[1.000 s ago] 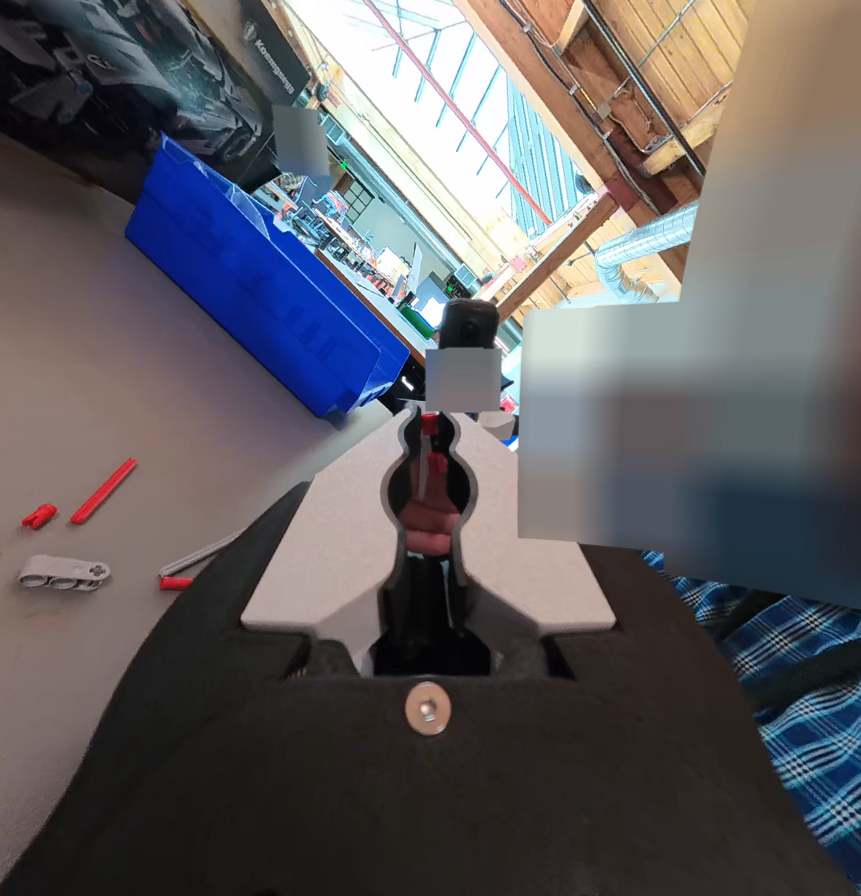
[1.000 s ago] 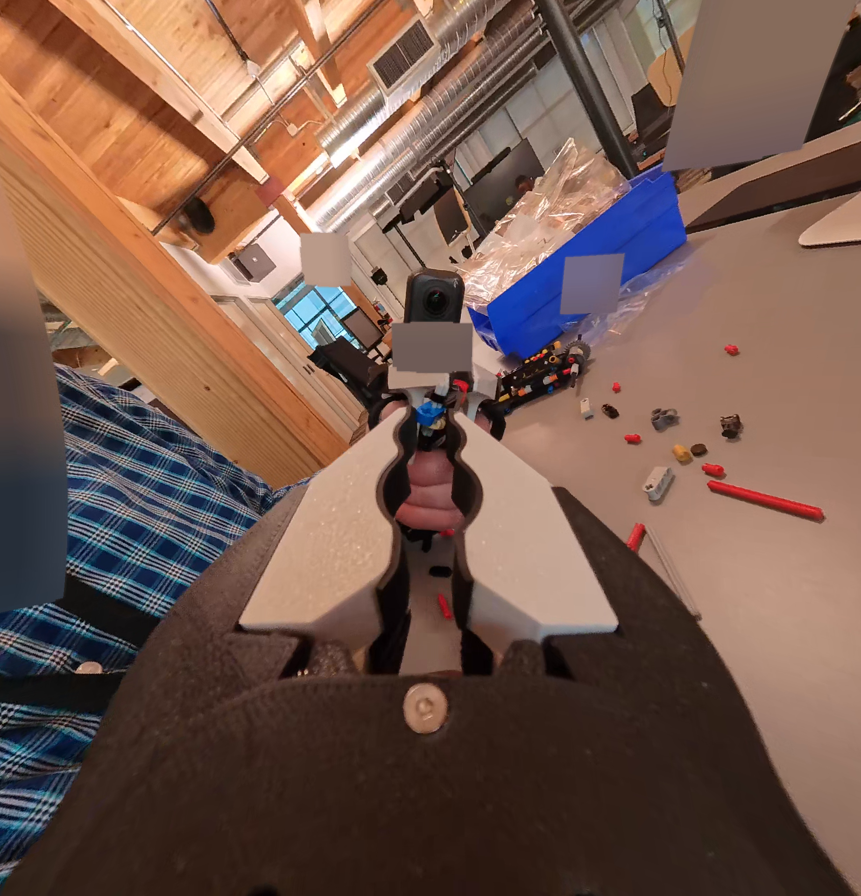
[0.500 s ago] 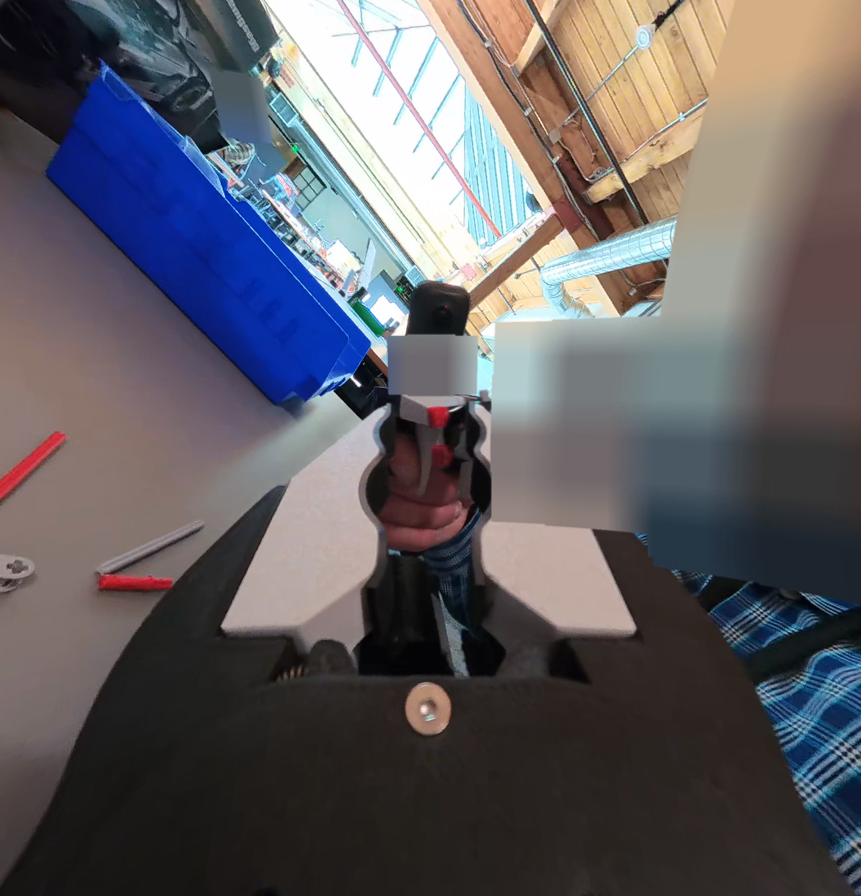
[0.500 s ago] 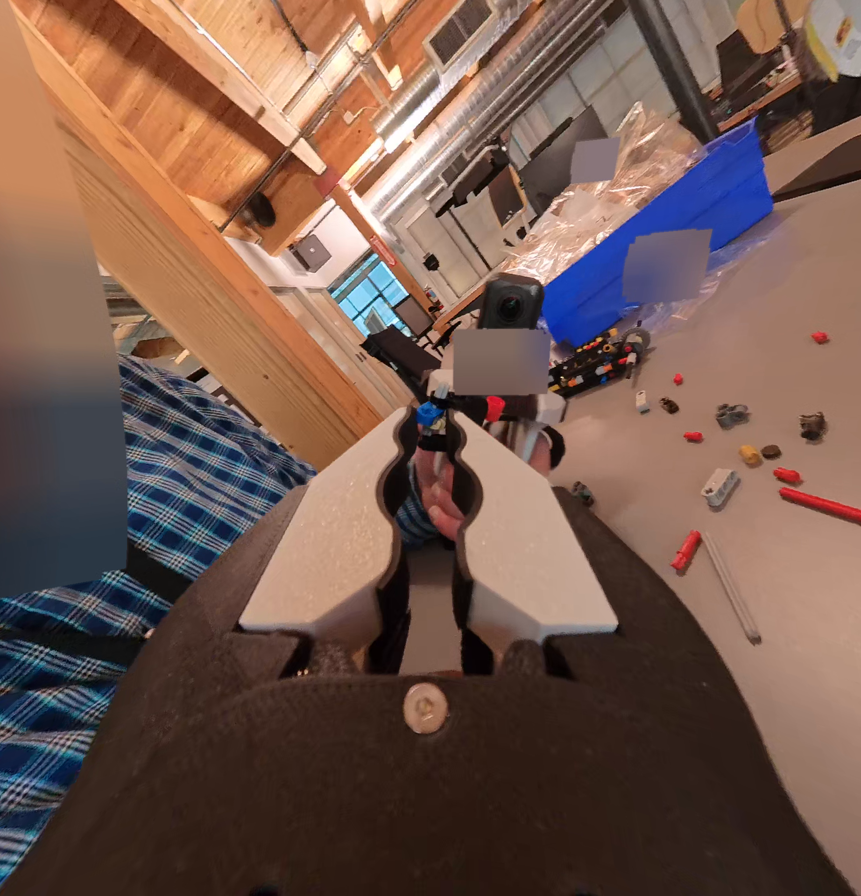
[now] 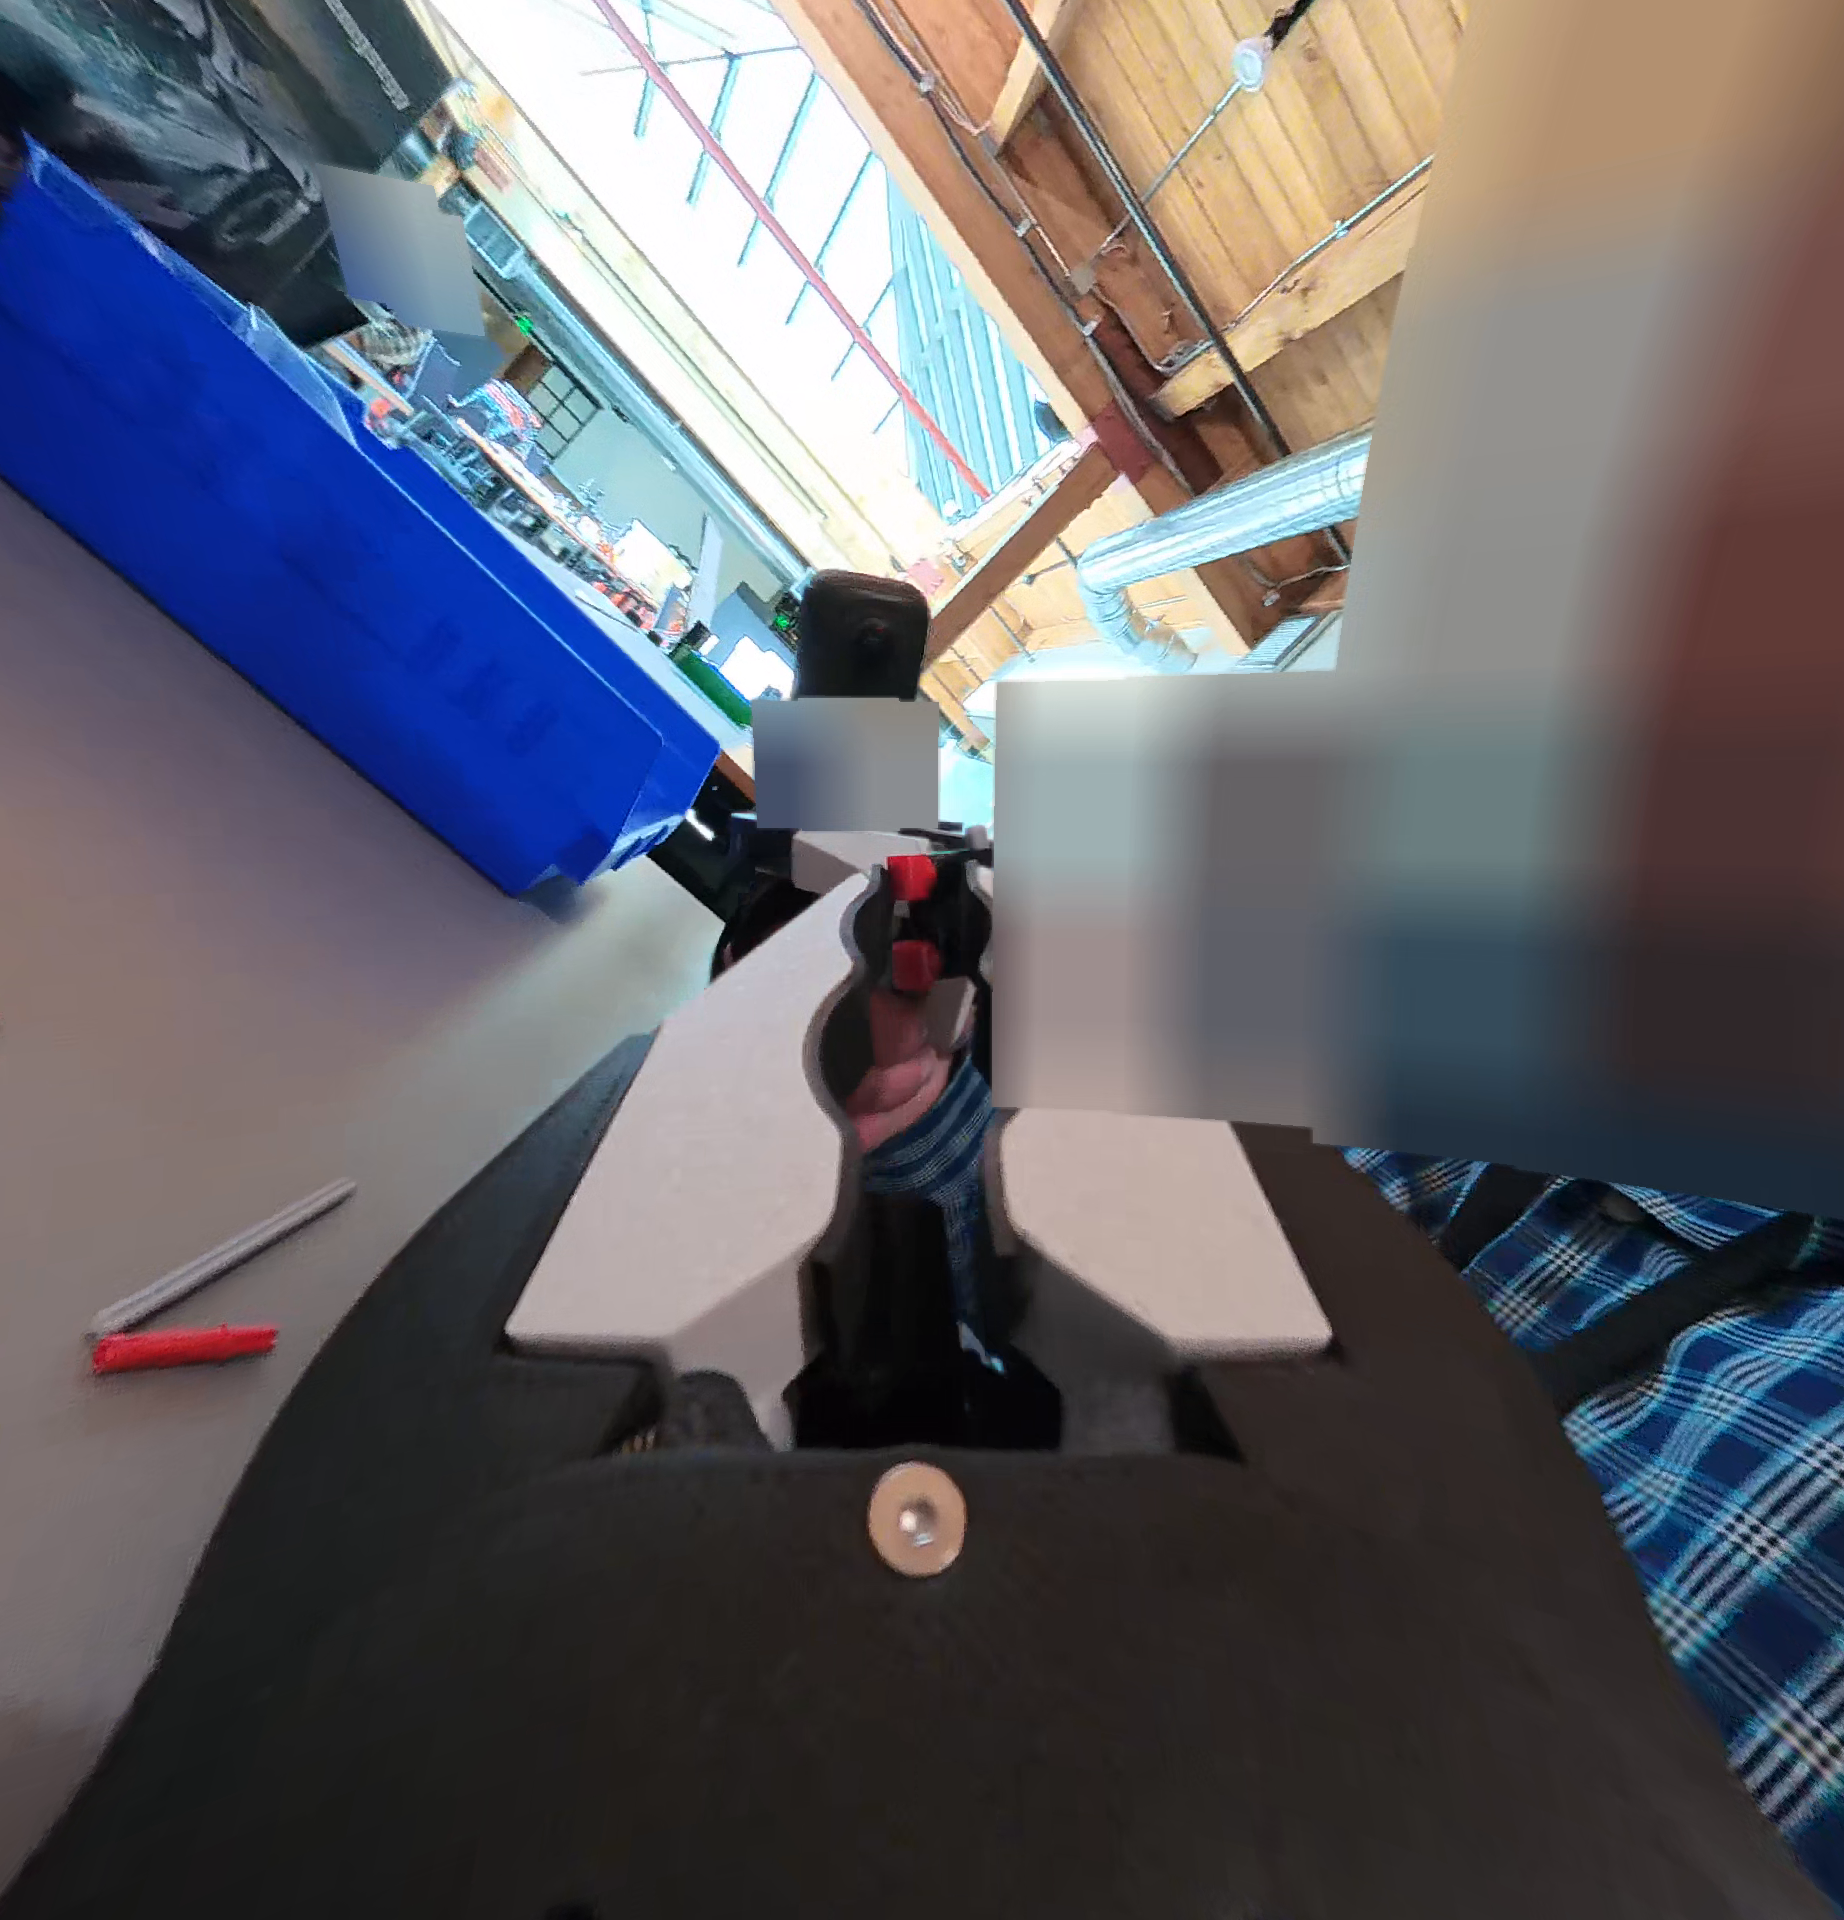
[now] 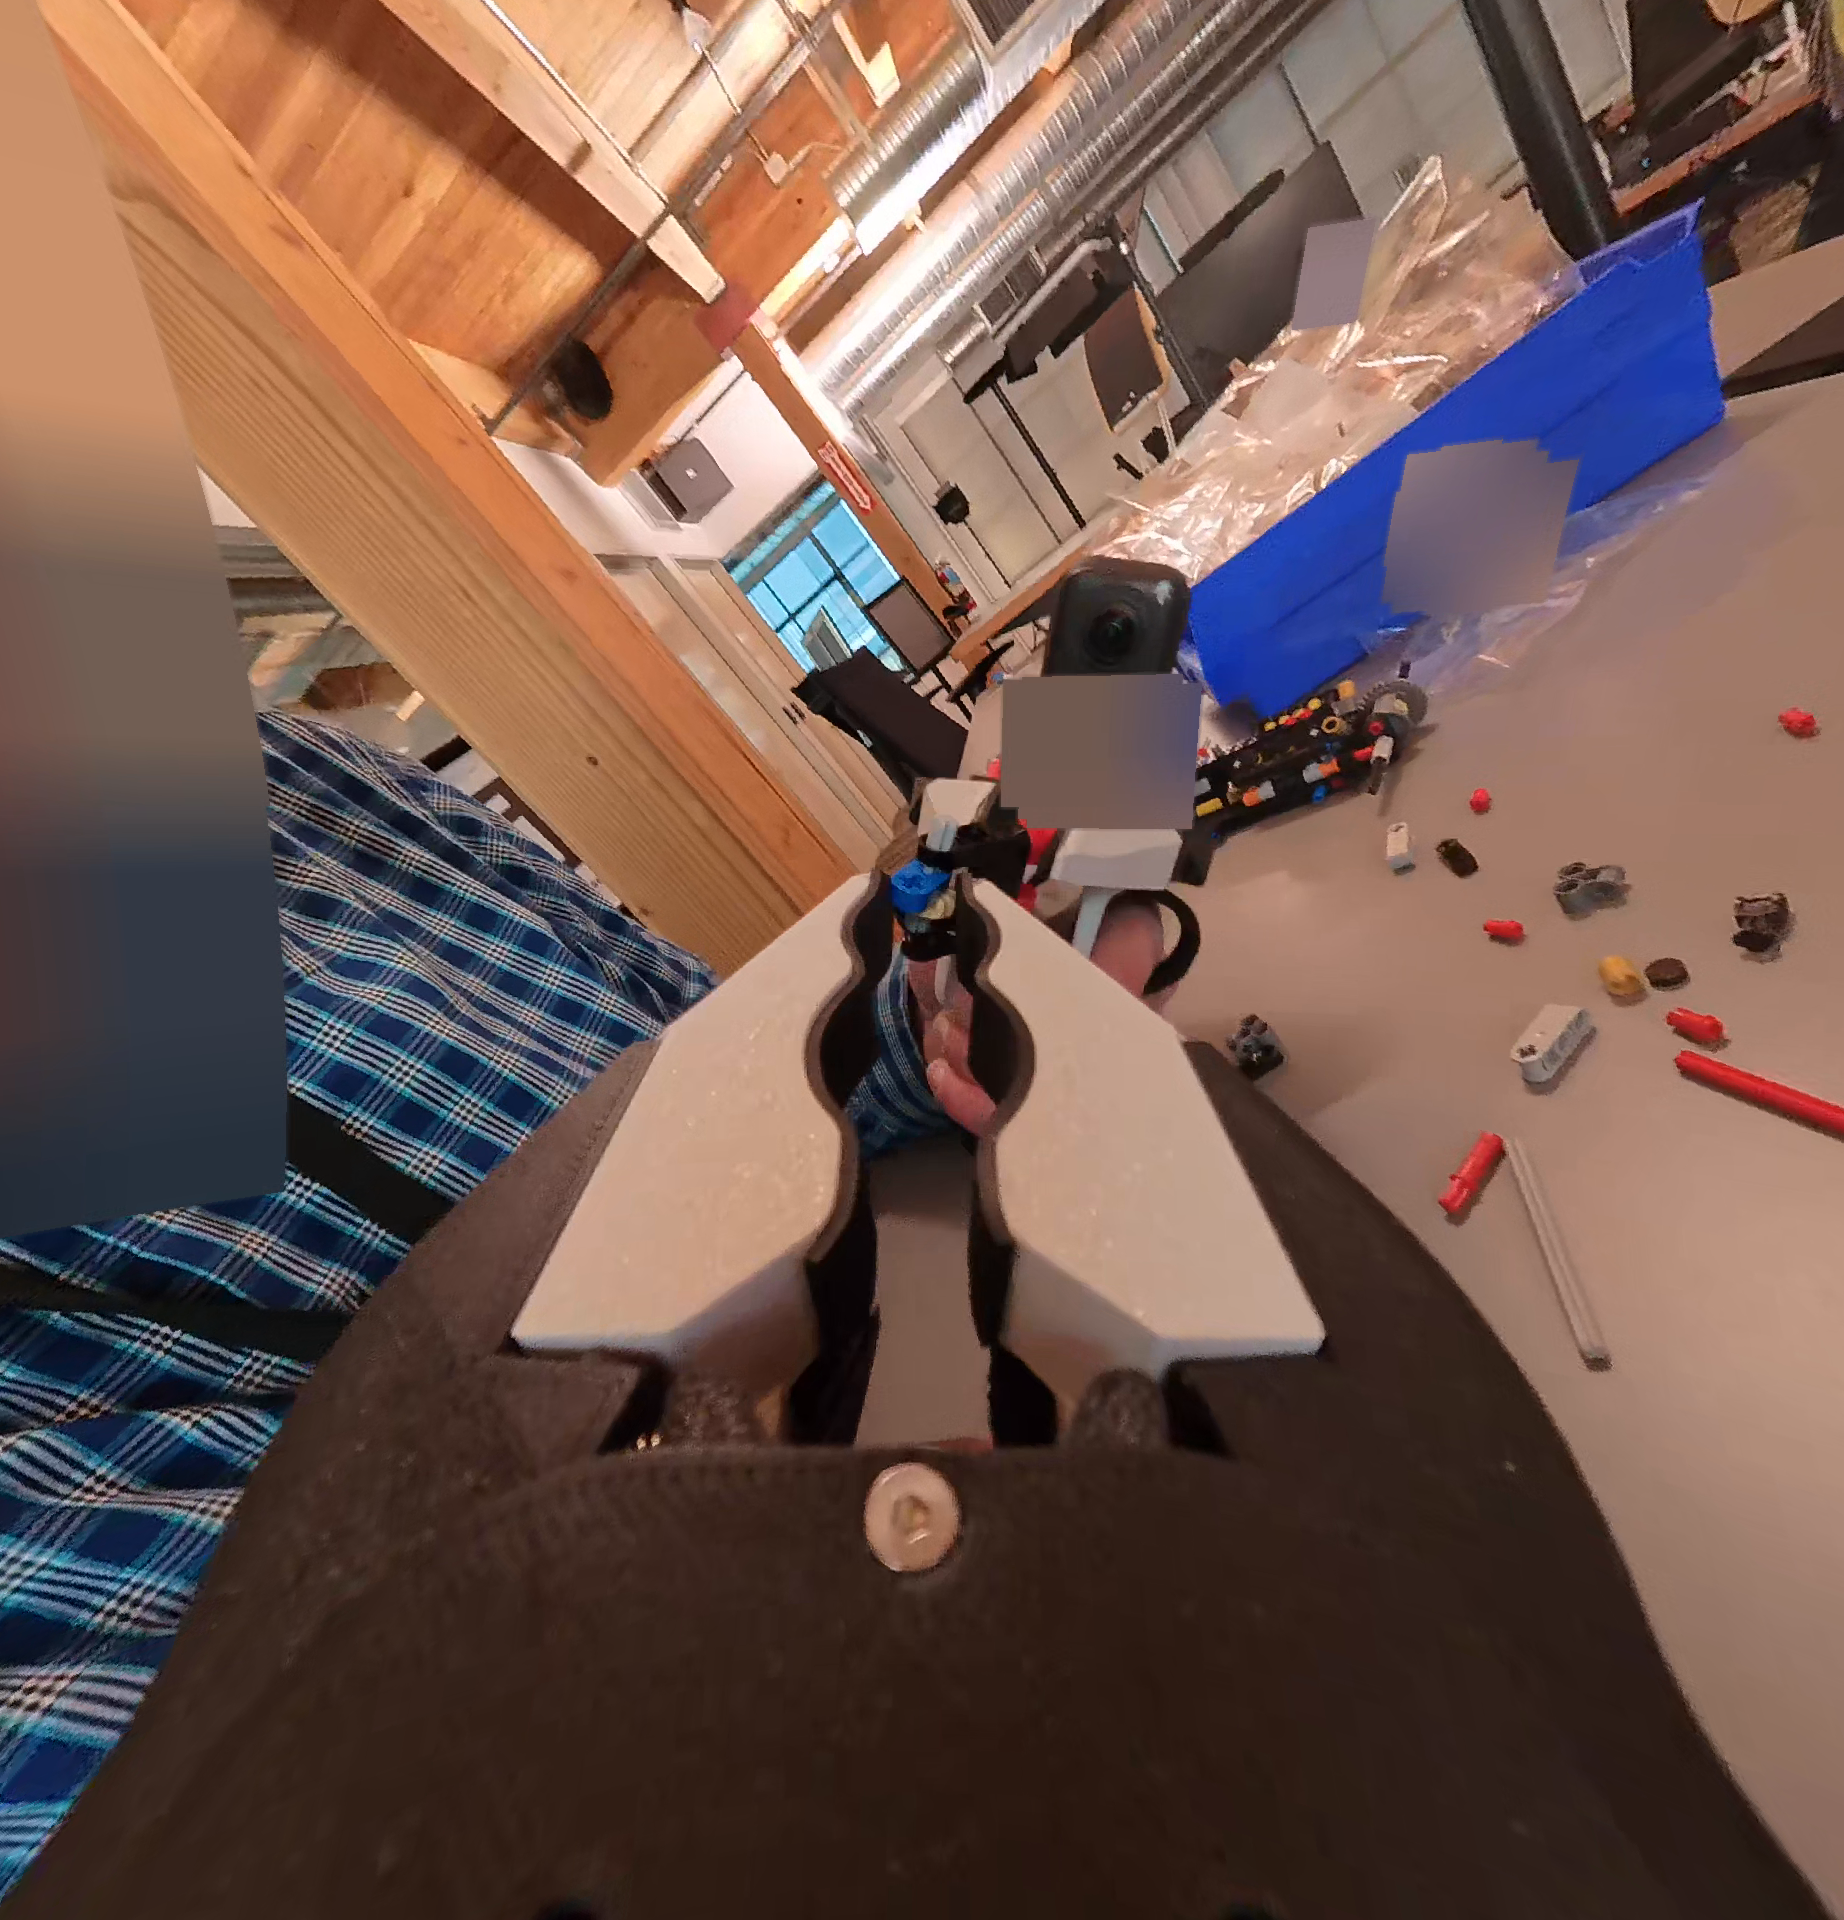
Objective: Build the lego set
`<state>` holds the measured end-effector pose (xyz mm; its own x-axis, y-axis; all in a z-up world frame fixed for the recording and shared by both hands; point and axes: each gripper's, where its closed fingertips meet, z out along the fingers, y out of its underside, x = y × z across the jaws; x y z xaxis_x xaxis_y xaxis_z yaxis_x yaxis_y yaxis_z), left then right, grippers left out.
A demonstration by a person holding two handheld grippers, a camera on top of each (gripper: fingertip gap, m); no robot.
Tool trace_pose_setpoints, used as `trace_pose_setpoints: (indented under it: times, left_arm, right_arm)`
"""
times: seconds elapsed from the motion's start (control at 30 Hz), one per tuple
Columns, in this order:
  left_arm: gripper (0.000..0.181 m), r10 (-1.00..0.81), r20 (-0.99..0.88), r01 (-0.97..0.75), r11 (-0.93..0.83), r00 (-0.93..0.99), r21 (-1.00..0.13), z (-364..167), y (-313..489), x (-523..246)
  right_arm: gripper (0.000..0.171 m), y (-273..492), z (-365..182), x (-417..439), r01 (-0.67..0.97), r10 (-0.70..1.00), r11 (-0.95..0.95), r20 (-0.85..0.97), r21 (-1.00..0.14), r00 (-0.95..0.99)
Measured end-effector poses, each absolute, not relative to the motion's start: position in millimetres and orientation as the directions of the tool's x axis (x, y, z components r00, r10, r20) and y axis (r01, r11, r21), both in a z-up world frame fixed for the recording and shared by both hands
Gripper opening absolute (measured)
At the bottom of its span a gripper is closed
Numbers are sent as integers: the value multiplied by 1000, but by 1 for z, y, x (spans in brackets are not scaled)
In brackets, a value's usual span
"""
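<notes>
Both grippers are held up above the grey table (image 6: 1676, 1507), facing each other tip to tip. My left gripper (image 5: 902, 894) is shut on a small black lego piece with red pins (image 5: 910, 878); its right finger is partly hidden by a blurred patch. My right gripper (image 6: 920, 891) is shut on a small black piece with a blue pin (image 6: 910, 886). In the right wrist view the left gripper (image 6: 1043, 842) sits just beyond my tips, its red-pinned piece against mine. A hand (image 6: 954, 1049) shows behind the fingers.
A blue bin (image 6: 1469, 540) with clear plastic stands at the table's back, also in the left view (image 5: 326, 582). A partly built black lego model (image 6: 1302, 758) lies before it. Loose parts lie around: a red axle (image 6: 1780, 1101), grey axle (image 6: 1552, 1247), red pin (image 6: 1469, 1174), grey beam (image 6: 1552, 1044). Left and right tips are no more than a few centimetres apart. Left tips and right tips are each some 30 cm from the partly built black lego model (image 6: 1302, 758).
Both grippers have tilted and shifted while staying tip to tip. In the right view the left gripper has moved to the right. Both holds are unchanged.
</notes>
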<state>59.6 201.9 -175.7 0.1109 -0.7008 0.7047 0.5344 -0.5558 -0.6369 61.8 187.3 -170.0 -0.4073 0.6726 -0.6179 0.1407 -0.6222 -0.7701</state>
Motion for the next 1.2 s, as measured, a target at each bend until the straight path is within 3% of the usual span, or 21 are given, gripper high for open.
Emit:
trace_pose_setpoints:
  times: [0.2,0.5,1.03,1.2]
  left_arm:
    - [6,-702,677,571,-469,222,-674,-168,208,56]
    - [14,-740,647,502,-494,187,-710,-169,198,66]
    - [6,-703,645,476,-475,300,-740,-174,208,67]
    - [6,-691,656,498,-472,304,-728,-173,211,63]
  right_arm:
    - [10,191,-183,60,207,766,-535,-573,-819,-290]
    - [8,184,-183,62,227,755,-521,-569,-823,-328]
    - [10,195,-187,61,239,789,-503,-554,-830,-264]
    - [23,200,-187,62,226,766,-546,-590,-806,-253]
